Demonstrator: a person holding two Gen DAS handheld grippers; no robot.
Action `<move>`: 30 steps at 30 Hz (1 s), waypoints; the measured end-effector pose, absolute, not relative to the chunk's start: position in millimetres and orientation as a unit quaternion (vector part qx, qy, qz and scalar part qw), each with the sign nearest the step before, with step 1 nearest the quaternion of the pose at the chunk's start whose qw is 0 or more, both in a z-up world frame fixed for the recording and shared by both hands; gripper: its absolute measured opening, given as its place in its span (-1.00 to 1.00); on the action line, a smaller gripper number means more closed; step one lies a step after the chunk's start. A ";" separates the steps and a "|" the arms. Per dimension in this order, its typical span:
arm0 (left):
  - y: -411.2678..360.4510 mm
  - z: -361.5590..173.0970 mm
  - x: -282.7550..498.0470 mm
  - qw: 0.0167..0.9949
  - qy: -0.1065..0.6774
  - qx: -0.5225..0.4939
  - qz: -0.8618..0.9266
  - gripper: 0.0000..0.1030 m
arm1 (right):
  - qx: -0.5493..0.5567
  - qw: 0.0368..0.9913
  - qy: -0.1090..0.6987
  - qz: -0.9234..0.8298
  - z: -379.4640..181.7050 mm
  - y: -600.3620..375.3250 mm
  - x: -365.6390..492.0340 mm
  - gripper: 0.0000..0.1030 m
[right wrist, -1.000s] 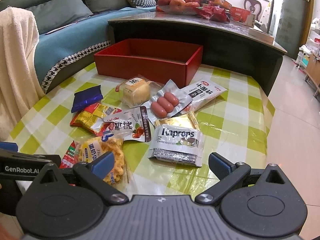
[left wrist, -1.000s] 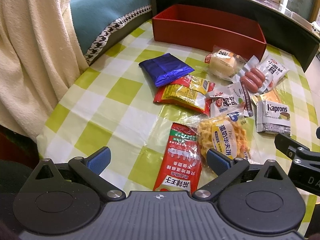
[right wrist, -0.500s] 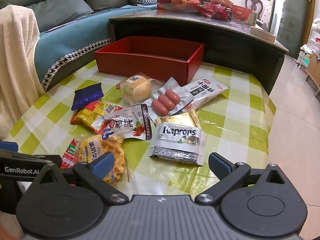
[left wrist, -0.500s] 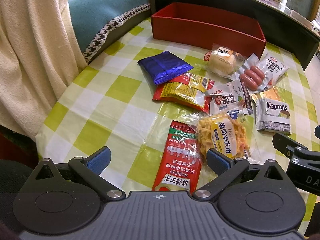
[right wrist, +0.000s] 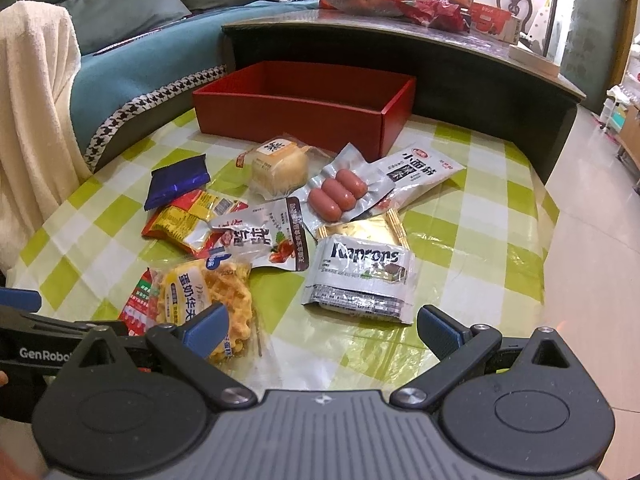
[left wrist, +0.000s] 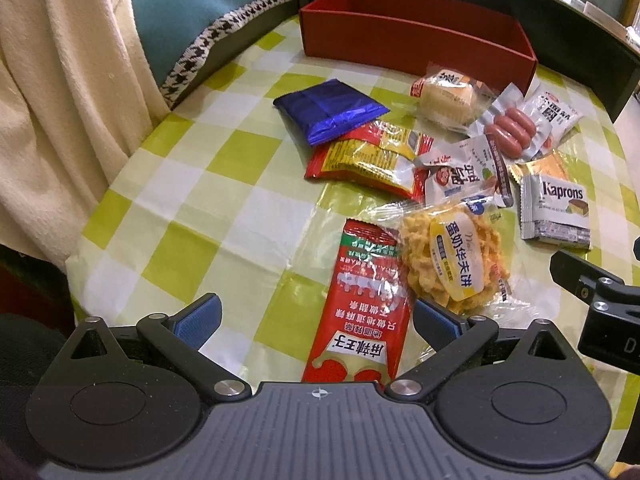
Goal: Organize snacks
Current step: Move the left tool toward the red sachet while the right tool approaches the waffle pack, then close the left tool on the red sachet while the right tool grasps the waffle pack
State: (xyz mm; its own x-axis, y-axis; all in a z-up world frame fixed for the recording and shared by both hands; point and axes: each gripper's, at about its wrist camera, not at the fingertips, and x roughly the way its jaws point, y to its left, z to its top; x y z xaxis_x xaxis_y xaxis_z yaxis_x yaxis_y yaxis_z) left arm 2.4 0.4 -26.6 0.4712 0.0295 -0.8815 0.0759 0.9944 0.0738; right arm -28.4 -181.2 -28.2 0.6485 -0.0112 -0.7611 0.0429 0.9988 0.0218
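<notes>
Tablecloth (left wrist: 192, 208), green-and-white check, carries everything. Red box (right wrist: 288, 120) sits at 12 o'clock, open-topped. Snack packets lie scattered between box and grippers. Left gripper (left wrist: 316, 322) hovers low, jaws spread wide, long red packet (left wrist: 360, 312) lying between them, untouched. Right gripper (right wrist: 322, 330) likewise spread, holding nothing; Kaprons packet (right wrist: 360, 276) just ahead at 12 o'clock, waffle packet (right wrist: 204, 300) at 10 o'clock.

My left gripper (left wrist: 316, 322) and right gripper (right wrist: 323, 327) look alike: black linkage arms, silver screws, blue finger pads (left wrist: 200, 316), ribbed grey housing, white "GenRobot" lettering.
</notes>
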 end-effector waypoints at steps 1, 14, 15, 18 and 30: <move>0.7 -27.3 2.6 0.856 0.515 0.051 -0.014 1.00 | 0.018 0.907 0.421 -0.014 -29.1 -180.4 -27.4 1.00; 2.3 -33.2 6.3 0.849 0.525 0.049 -0.014 1.00 | 0.012 0.899 0.439 -0.008 -40.0 -174.2 -21.1 1.00; 2.6 -34.0 6.5 0.848 0.527 0.049 -0.013 1.00 | 0.011 0.898 0.440 -0.007 -40.6 -173.6 -19.5 1.00; 4.7 -37.4 7.2 0.844 0.534 0.049 -0.012 1.00 | 0.011 0.896 0.443 -0.004 -41.6 -172.0 -14.6 1.00; 18.2 -49.1 6.0 0.828 0.558 0.043 -0.013 1.00 | -0.018 0.883 0.466 0.057 -51.9 -128.3 17.4 1.00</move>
State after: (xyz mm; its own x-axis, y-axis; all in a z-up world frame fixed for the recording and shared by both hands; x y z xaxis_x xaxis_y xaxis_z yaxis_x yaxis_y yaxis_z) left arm 6.0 18.2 -49.1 0.3762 0.0271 -0.9261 0.0700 0.9959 0.0576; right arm 17.4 -128.3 -51.9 0.5592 0.0848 -0.8247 -0.1175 0.9928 0.0224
